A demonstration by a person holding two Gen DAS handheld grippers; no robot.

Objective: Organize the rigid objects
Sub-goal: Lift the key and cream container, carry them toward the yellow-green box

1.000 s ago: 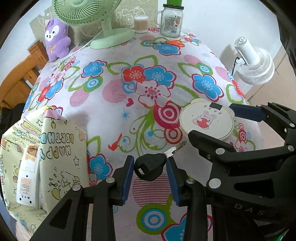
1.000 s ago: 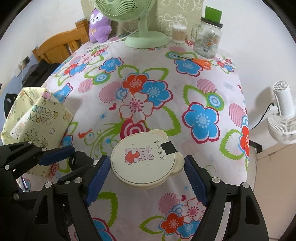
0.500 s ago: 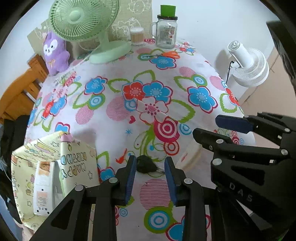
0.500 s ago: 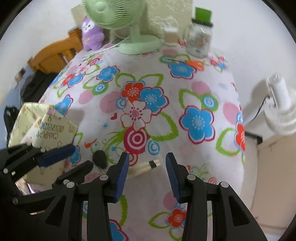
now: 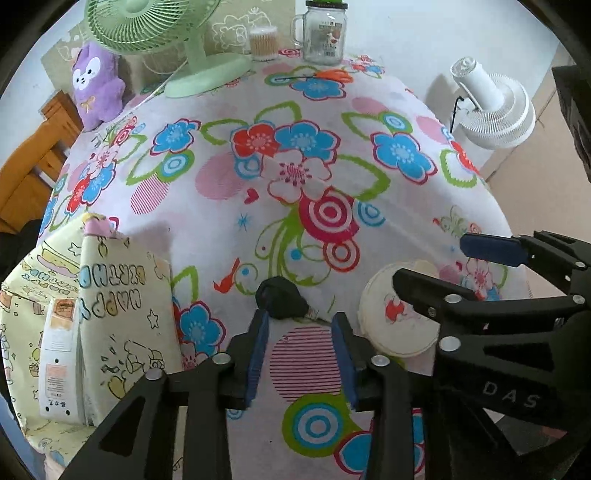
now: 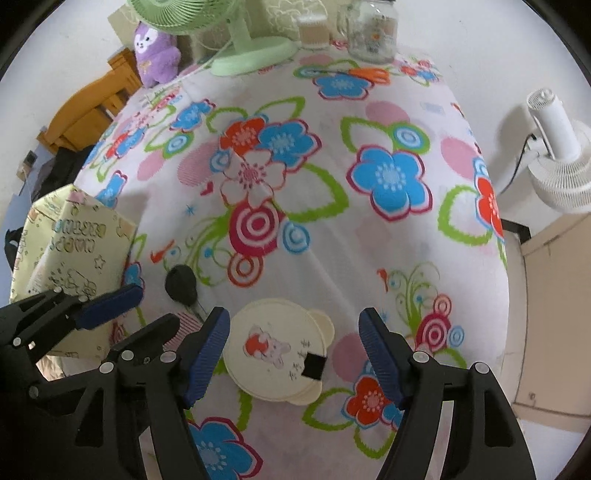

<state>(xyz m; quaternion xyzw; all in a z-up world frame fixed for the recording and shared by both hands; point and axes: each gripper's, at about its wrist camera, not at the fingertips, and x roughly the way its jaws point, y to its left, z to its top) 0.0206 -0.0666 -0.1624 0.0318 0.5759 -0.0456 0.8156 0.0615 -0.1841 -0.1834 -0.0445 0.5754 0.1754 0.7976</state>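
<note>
A black-headed key (image 5: 282, 299) lies on the flowered tablecloth just beyond my left gripper (image 5: 300, 324), which is open and empty; the key also shows in the right wrist view (image 6: 181, 285). A cream round bear-eared lid with a bunny picture (image 6: 275, 354) lies flat on the cloth between the open fingers of my right gripper (image 6: 293, 325), touching neither. The lid shows in the left wrist view (image 5: 397, 325), partly hidden behind the right gripper (image 5: 436, 264).
A yellow "Happy Birthday" gift bag (image 5: 74, 317) with a white remote (image 5: 57, 358) stands at the left. At the far end are a green fan (image 5: 184, 44), purple plush (image 5: 98, 86), glass jar (image 5: 323, 33), cotton-swab box (image 5: 263, 43) and orange scissors (image 5: 325, 75). A white fan (image 5: 491, 107) stands off the right edge.
The lid, gripped on edge half a second ago, now lies flat and the right gripper has opened wide. The left gripper has opened wider and the key lies just beyond its tips.
</note>
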